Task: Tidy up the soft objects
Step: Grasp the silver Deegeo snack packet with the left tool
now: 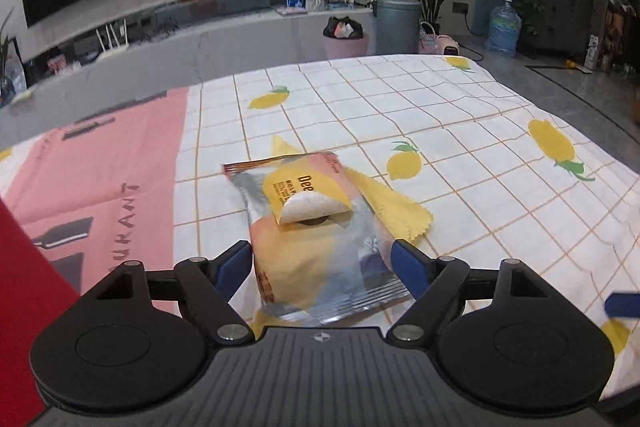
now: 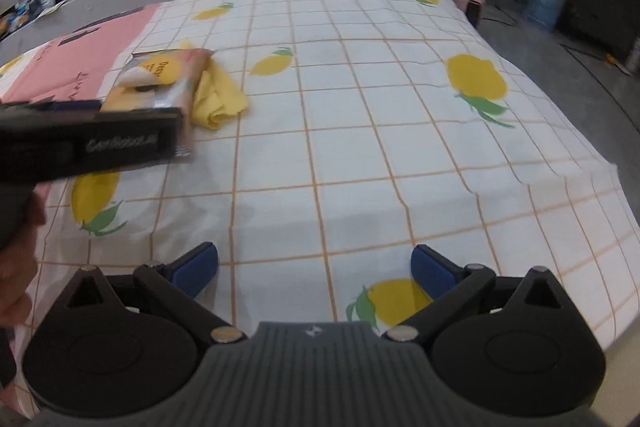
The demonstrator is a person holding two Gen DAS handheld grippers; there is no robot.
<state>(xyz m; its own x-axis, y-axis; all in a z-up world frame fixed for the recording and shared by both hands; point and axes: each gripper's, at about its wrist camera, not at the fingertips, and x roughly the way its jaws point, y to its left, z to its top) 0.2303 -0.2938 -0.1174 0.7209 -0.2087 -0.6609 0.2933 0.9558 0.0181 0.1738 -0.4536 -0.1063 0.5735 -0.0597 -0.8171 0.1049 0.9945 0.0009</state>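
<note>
A soft packet of wet wipes, orange and silver with its yellow label flap peeled up, lies on the lemon-print tablecloth. Its far corner rests on a crumpled yellow cloth. My left gripper straddles the packet's near end, jaws wide, and the blue pads sit just outside its edges without squeezing it. In the right wrist view the packet and the yellow cloth lie at the far left, partly behind the left gripper's black body. My right gripper hangs open over bare tablecloth with nothing between its fingers.
A pink printed mat covers the table's left part, and a red object stands at the near left edge. Beyond the table are a grey bin, a pink bin, a water jug and potted plants. A hand shows at the left.
</note>
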